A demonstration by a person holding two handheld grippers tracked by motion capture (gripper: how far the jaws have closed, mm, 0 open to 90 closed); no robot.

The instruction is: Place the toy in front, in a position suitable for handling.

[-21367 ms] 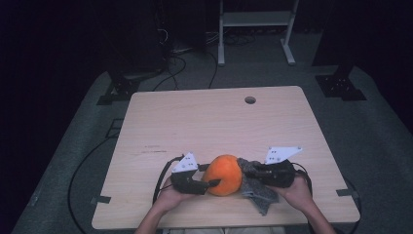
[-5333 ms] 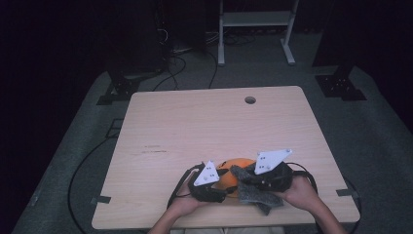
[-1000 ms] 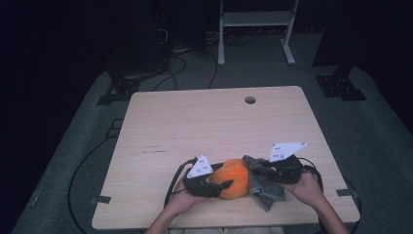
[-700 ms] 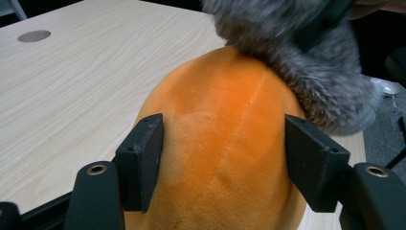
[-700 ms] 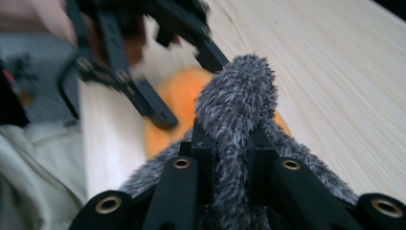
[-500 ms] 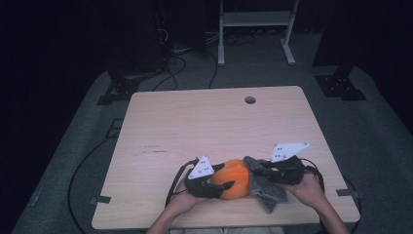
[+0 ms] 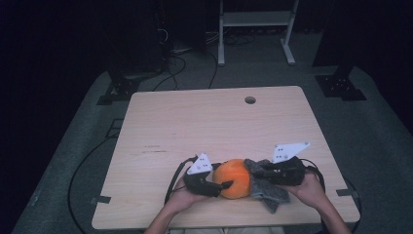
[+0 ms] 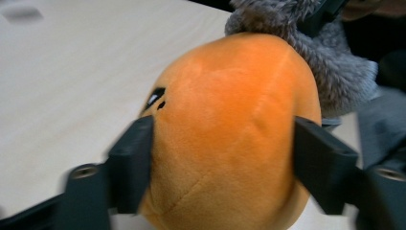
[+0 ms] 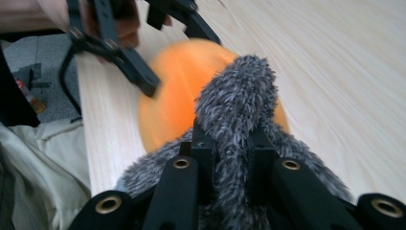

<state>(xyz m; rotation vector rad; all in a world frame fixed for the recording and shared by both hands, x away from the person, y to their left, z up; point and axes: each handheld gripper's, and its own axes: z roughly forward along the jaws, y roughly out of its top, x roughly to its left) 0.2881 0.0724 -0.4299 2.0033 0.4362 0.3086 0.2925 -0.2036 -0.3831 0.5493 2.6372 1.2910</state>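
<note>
Tongs (image 7: pixel 225 185) level, clamping orange plush (image 7: pixel 234 178)

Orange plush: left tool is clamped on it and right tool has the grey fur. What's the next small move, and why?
Probably draw the right tool a little away from the left tool, peeling the fur off. The left tool's jaws press both sides of the orange plush, anchoring it, and the right tool is pinched shut on a fold of fur that lies against the plush.
</note>
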